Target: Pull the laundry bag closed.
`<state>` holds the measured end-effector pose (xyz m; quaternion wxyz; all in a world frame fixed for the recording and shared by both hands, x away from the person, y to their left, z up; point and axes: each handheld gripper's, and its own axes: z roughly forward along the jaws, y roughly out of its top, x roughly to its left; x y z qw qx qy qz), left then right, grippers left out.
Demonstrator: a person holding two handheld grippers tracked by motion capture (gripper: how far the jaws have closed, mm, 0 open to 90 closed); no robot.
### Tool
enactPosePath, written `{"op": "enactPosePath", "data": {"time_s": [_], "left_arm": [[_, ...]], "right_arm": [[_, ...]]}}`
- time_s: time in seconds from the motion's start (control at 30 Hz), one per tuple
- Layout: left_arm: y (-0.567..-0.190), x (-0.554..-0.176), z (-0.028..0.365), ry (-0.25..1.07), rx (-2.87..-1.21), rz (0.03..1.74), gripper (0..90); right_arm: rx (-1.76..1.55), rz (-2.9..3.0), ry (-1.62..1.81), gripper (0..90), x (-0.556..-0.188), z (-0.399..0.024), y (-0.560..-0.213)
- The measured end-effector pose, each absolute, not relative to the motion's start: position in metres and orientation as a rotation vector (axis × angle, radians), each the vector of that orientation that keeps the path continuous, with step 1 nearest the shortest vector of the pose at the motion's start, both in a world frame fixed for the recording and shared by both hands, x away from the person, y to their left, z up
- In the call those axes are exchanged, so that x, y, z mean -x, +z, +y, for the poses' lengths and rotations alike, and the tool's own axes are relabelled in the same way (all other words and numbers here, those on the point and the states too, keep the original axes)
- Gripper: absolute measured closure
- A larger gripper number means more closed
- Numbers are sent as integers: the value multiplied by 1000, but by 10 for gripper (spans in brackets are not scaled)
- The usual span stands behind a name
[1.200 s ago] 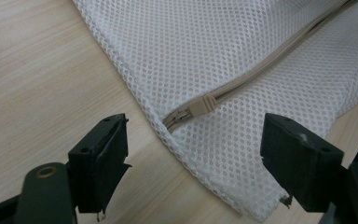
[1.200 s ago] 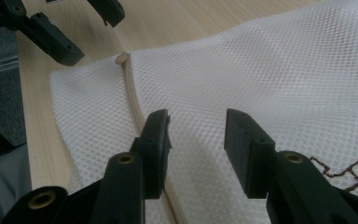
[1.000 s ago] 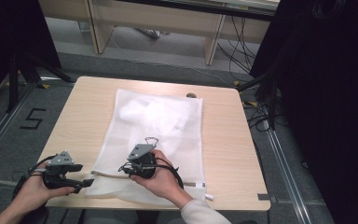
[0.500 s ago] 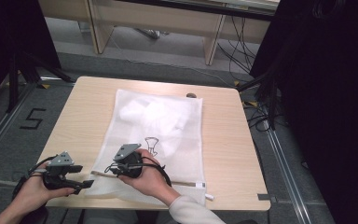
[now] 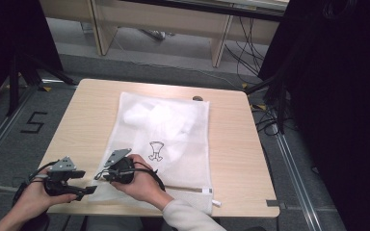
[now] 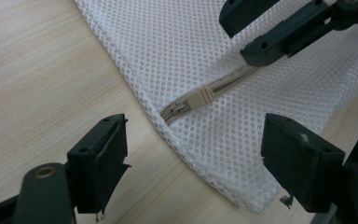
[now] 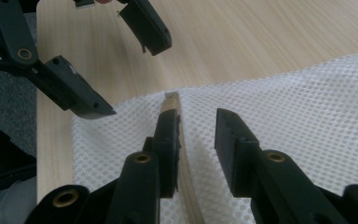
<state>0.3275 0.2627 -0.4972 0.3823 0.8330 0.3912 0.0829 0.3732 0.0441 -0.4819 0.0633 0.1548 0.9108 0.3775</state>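
Mesh laundry bag (image 5: pixel 166 139) lies flat on tabletop (image 5: pixel 77 125). Right tool (image 7: pixel 193 140) has just been closing, jaws astride the zipper (image 6: pixel 200 97) at the near corner, not yet pinching. Left tool (image 6: pixel 191 163) gapes, empty. Centre on the slider before clamping.

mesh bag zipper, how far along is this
Done: the white mesh bag lies flat with something white inside, and its zipper pull sits near the corner. In hand: the right gripper, jaws just closing, straddles the zipper tape; the left gripper waits open. Left: gripping and sliding the pull.
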Motion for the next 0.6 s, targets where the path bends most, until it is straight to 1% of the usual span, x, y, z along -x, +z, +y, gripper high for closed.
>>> {"op": "enactPosePath", "data": {"time_s": [0.07, 0.1, 0.17, 0.23, 0.47, 0.5, 0.6], "left_arm": [[-497, -328, 263, 195, -2130, 994, 225], [-498, -327, 262, 193, -2110, 1004, 224], [-497, -328, 263, 193, -2138, 988, 224], [-497, -326, 261, 197, -2121, 1006, 223], [-497, -327, 262, 204, -2131, 988, 223], [-497, -327, 262, 183, -2135, 989, 223], [-497, -327, 262, 195, -2144, 999, 222]], "right_arm": [[-444, 2745, 1138, 730, -375, 49, -483], [-439, 2757, 1131, 730, -375, 50, -483], [-435, 2760, 1138, 730, -373, 54, -484], [-441, 2771, 1128, 730, -371, 57, -485], [-407, 2798, 1113, 735, -372, 66, -488], [-410, 2805, 1109, 748, -372, 69, -490], [-393, 2814, 1092, 764, -373, 74, -493]]}}
